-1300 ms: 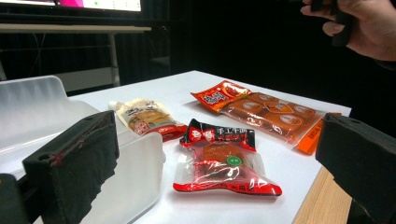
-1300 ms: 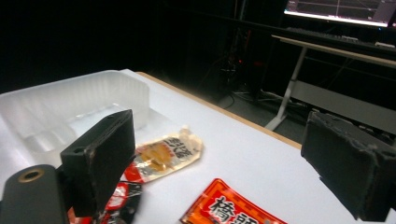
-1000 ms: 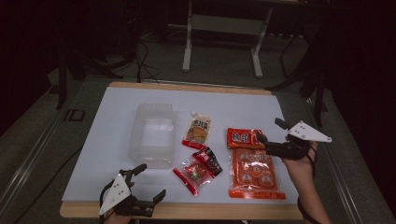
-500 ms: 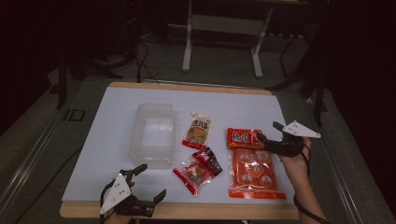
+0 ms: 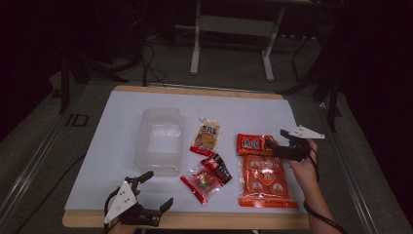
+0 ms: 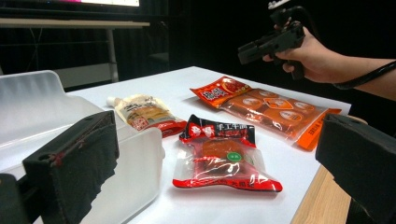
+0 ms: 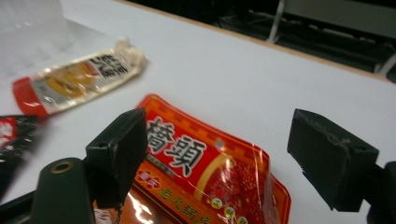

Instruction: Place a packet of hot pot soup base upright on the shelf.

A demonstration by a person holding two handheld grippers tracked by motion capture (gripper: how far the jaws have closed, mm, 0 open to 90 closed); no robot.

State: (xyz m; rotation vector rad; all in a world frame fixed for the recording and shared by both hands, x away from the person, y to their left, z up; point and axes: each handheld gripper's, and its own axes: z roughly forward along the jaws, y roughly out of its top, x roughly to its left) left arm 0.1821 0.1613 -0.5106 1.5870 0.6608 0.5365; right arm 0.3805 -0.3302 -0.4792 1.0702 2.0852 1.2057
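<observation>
1. The right gripper (image 5: 278,142) hung just above the small red packet (image 5: 254,143), jaws spread wide and holding nothing.
2. In the right gripper view the small red packet (image 7: 205,163) lay straight ahead and below, between the two black jaws, its long side running roughly across the gap.
3. That packet touched the top edge of the big orange packet (image 5: 265,181), so a low grab looked likely to catch both.
4. The left gripper (image 5: 153,192) rested at the near edge of the table (image 5: 253,107), jaws also wide apart and empty, well away from the red packet.
5. The clear tub (image 5: 159,140) stood left of the pale pouch (image 5: 207,136); two small red-and-black snack packs (image 5: 207,178) lay nearer.
6. By my reckoning the right hand (image 5: 304,165) was far the nearer, and the red packet its likely target.
</observation>
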